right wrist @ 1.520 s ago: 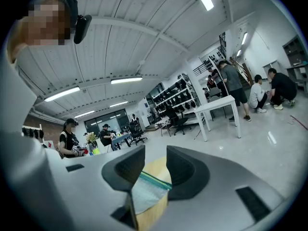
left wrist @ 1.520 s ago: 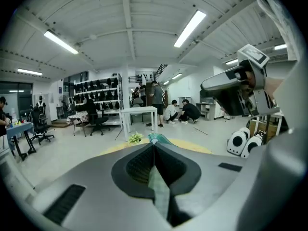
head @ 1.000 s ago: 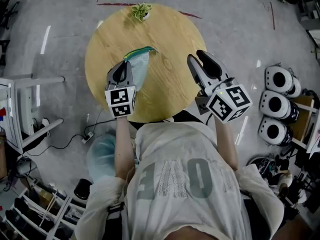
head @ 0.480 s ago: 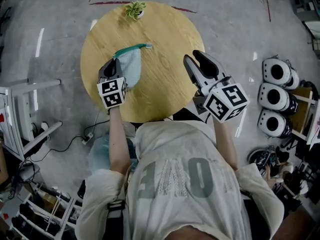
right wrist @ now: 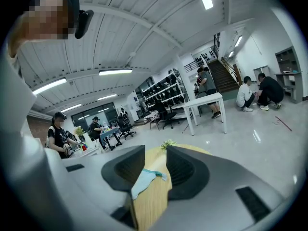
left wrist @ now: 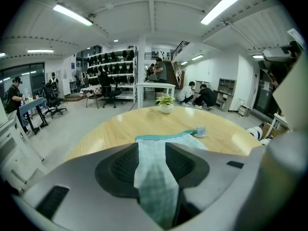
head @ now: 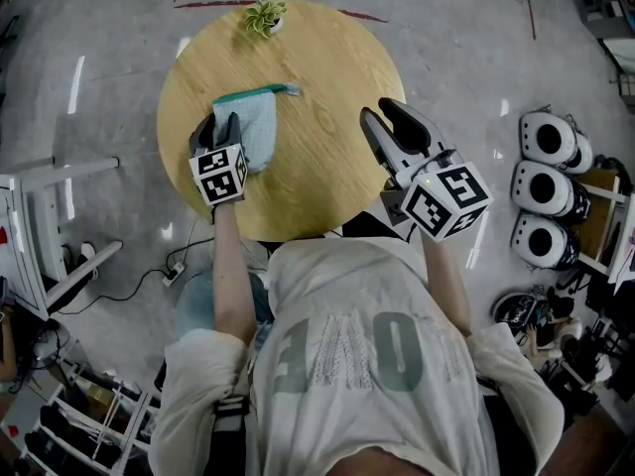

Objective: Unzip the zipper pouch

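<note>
Floor (head: 476, 38): pale, glossy concrete, spread under everything in the head view.
Table (head: 327, 117): a round top of light wood, seen from above, bare but for two things.
Person (head: 367, 355): stands at the table's near edge in a pale printed shirt, with both arms out and a gripper in each hand.
Right gripper (head: 382, 115): hangs over the table's right-hand rim, well apart from the pouch. Its jaws stand apart with nothing between them; its own view shows only the table edge and the distant pouch through the gap.
Left gripper (head: 216, 125): sits over the left part of the table at the pouch's near end, angled downward. Its jaws have just been opening and now stand partly apart. The pouch's cloth runs up the gap between them, the pads no longer clamped on it.
Zipper pouch (head: 260, 132): soft, light blue-grey cloth, lying flat on the left half of the table. The near end lies under the left gripper and the far end points toward the plant.
Zipper band (head: 248, 94): a teal strip along the pouch's far edge.
Potted plant (head: 262, 16): small and green in a white pot, at the table's far rim.
Pull tab (head: 293, 89): a small pale tag at the right end of the teal strip, resting on the wood.
</note>
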`<state>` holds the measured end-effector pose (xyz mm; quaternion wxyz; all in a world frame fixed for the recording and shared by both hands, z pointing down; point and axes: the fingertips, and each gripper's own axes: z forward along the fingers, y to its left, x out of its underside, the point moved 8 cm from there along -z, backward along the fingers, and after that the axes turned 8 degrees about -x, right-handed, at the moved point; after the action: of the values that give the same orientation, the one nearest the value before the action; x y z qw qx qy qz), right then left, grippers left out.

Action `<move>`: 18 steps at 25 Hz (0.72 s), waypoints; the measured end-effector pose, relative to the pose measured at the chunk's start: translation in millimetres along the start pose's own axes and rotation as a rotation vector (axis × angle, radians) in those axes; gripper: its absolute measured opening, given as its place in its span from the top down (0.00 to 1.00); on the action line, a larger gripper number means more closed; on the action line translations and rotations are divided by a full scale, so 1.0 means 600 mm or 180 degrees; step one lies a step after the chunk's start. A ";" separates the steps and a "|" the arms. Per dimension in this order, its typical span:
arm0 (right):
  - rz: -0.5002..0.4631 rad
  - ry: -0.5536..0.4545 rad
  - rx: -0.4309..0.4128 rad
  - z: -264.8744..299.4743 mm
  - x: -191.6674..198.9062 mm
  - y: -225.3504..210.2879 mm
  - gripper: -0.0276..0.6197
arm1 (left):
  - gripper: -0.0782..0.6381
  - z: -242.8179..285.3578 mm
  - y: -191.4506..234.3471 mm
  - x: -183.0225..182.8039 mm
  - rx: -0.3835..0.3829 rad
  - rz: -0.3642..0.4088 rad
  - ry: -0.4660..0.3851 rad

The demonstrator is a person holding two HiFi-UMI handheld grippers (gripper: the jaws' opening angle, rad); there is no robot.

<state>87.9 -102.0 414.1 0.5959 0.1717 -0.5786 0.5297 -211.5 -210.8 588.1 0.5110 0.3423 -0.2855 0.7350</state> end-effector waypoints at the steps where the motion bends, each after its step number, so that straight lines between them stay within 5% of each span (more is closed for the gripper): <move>1: -0.0003 -0.0003 -0.0004 -0.001 -0.001 0.001 0.73 | 0.68 -0.001 0.000 0.000 -0.0013 -0.0012 0.0003; 10: -0.0061 -0.0054 -0.0073 -0.007 -0.011 0.007 0.73 | 0.57 -0.017 0.001 -0.017 -0.0081 -0.0046 -0.0072; 18: -0.0229 -0.0210 -0.0161 -0.011 -0.037 0.020 0.73 | 0.56 -0.078 0.007 -0.145 -0.0191 0.0064 -0.0742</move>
<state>86.6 -101.5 388.1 0.5993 0.1947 -0.6047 0.4872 -204.4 -224.6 490.6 0.4770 0.4072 -0.3682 0.6864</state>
